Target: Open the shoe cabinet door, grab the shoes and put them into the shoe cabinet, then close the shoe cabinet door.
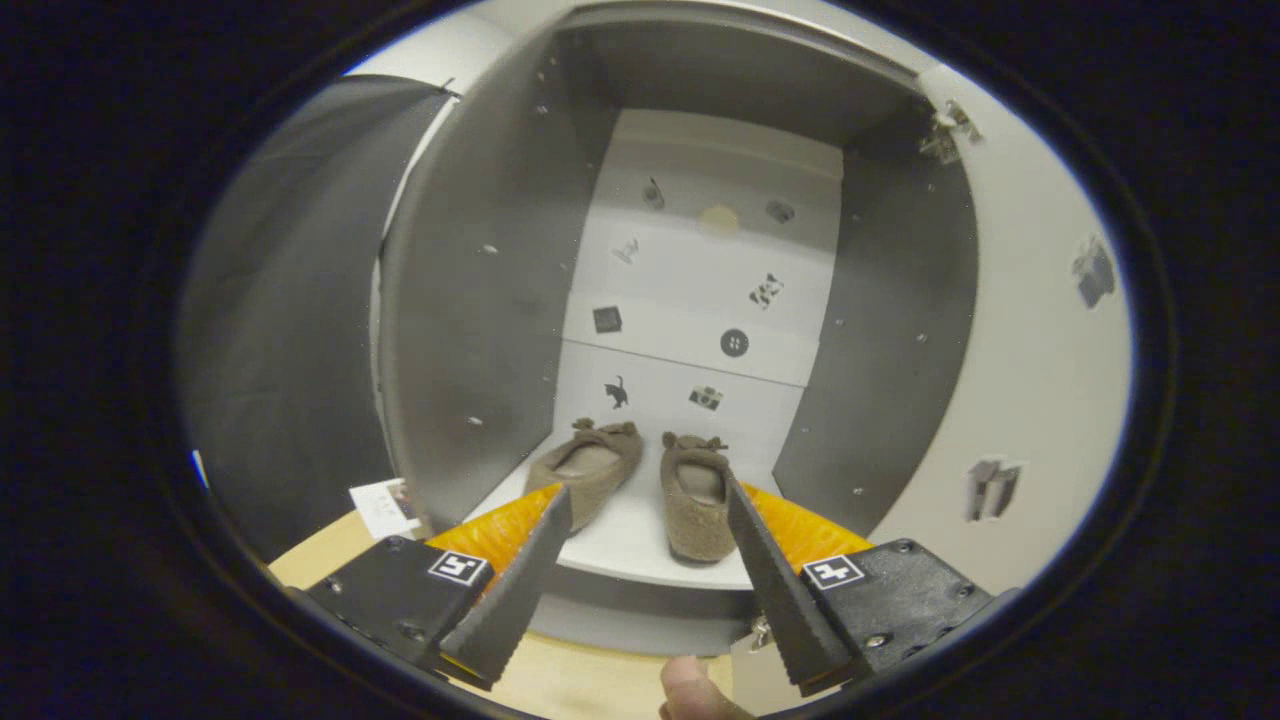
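Gripper view, gripper (648,498) open, shoes (645,482) inside cabinet (480,300)

small stickers (734,343) on back panel, white card (383,506) on wooden floor (560,680)

Pale wall (1040,380); perhaps wooden floor (590,680)

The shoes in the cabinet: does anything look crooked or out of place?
Slightly. The left shoe lies angled, not parallel to the right shoe, whose heel reaches the shelf's front edge. The open gripper holds nothing, and the cabinet door stands open.
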`<state>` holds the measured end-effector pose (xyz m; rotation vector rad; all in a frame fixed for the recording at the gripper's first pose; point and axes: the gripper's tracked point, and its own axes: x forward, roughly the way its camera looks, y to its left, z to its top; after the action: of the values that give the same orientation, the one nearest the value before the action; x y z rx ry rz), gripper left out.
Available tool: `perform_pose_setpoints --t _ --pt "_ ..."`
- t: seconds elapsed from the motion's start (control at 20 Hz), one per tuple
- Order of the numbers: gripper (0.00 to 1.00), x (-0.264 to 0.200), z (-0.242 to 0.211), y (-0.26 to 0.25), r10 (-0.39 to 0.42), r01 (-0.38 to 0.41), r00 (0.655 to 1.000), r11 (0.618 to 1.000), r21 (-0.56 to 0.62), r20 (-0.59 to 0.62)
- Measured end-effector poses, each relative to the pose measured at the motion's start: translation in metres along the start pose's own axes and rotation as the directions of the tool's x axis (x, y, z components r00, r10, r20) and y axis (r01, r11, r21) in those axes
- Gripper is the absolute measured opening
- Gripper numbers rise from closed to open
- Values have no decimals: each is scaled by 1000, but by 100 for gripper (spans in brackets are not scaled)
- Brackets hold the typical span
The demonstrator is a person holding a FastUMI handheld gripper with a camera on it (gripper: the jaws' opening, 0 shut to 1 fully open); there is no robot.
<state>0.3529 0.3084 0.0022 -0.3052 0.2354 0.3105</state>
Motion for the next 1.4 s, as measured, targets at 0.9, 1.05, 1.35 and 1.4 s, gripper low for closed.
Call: perform_pose_setpoints --t 0.9,1.05,1.35,1.4 --pt "100 -356 35 -111 -187 208 939 977 -42 289" --pt "100 -392 20 -142 -210 225 934 974 -17 290" --pt "100 -441 -9 -222 -314 317 907 948 37 280" --pt "100 -443 -12 -236 -334 331 903 942 58 269"
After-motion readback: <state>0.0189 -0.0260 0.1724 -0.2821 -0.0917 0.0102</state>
